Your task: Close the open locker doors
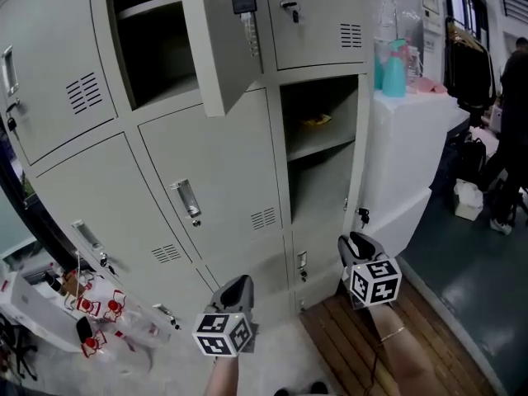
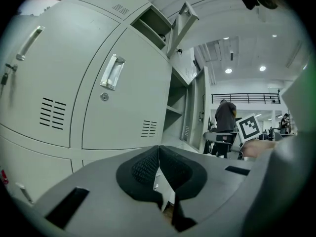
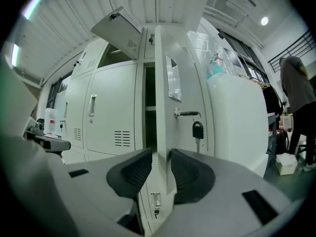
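Note:
A bank of grey lockers [image 1: 206, 180] fills the head view. One upper door [image 1: 221, 40] hangs open with a key in its lock; it also shows in the right gripper view [image 3: 121, 31]. The middle right compartment [image 1: 318, 151] is open too. Its door [image 3: 168, 93], with handle and hanging key, stands edge-on in the right gripper view. My right gripper [image 1: 356, 244] [image 3: 160, 167] is open just below that door, with the door's edge lined up in the gap between the jaws. My left gripper [image 1: 238, 285] [image 2: 159, 154] is shut and empty, low in front of the closed lockers.
A white cabinet [image 1: 412, 139] with a teal bottle [image 1: 394, 68] stands right of the lockers. A person [image 1: 516, 139] stands at the far right. Cluttered items [image 1: 91, 312] lie at the lower left. Wooden slats [image 1: 429, 337] cover the floor under my right gripper.

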`<state>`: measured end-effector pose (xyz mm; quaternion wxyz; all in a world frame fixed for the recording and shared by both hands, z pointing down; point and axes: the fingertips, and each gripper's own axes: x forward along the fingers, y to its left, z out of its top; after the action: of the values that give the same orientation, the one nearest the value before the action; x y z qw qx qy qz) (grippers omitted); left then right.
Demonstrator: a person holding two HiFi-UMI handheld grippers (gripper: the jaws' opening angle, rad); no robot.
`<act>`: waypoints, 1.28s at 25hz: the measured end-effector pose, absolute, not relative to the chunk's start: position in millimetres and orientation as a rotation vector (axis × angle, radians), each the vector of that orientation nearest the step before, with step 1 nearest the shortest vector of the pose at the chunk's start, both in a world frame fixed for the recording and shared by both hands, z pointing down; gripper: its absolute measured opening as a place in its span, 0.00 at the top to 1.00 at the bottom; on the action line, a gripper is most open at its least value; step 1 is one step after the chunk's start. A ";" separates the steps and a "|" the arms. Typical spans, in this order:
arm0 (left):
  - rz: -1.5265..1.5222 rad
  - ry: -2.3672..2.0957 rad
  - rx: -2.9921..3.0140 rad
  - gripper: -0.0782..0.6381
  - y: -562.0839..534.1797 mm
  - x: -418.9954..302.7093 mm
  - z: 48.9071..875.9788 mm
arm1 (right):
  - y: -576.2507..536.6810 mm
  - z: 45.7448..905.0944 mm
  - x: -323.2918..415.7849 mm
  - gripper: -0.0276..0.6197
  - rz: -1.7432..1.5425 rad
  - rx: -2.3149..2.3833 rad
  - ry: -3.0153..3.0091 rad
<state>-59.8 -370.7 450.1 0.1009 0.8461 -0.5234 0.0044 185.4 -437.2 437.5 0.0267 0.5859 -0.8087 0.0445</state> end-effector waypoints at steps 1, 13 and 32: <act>0.012 -1.563 2.490 0.86 -369.7 -62.4 450.0 | -440.5 438.0 180.5 0.79 0.137 1.791 -2.511; 0.001 -1.762 2.364 0.86 -360.9 -106.2 446.0 | -487.7 442.6 122.9 0.79 0.119 1.610 -2.599; 0.019 -1.873 2.248 0.86 -375.5 -142.5 453.3 | -560.8 459.0 77.3 0.79 0.142 1.495 -2.582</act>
<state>-142.5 -375.5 453.3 0.1076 0.7639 -0.6362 0.0063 77.3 -560.8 459.0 0.0772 0.4990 -0.8618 0.0473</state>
